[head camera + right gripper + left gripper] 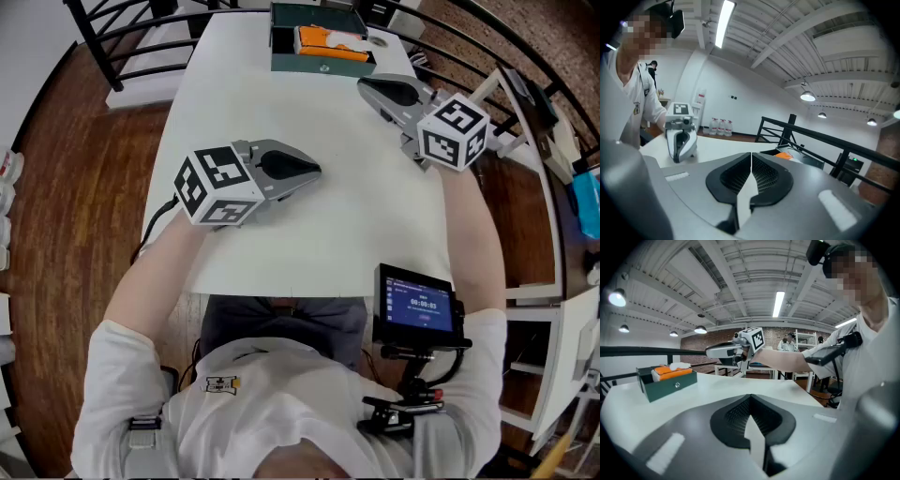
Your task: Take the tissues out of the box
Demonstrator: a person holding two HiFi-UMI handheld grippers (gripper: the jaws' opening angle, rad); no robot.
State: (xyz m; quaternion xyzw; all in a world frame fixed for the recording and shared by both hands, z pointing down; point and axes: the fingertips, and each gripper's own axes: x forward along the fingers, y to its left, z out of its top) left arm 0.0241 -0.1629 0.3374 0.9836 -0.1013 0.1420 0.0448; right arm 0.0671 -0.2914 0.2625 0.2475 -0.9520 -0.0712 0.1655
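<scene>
1. Head view: the tissues (330, 43) sit in the green box (319, 64) at the far end of the table (309, 234); you've taken none out.
2. Left gripper view: your left gripper (750, 398) has its jaws together, empty.
3. Right gripper view: your right gripper (751, 155) is closed too, empty.

The worktop (309, 225) is white. The box (319, 64) is dark green, and the tissue pack (330, 44) in it is orange. The left claw (314, 170) and the right claw (364, 84) are grey, with black-and-white square markers. The floor (84, 187) is brown wood.
</scene>
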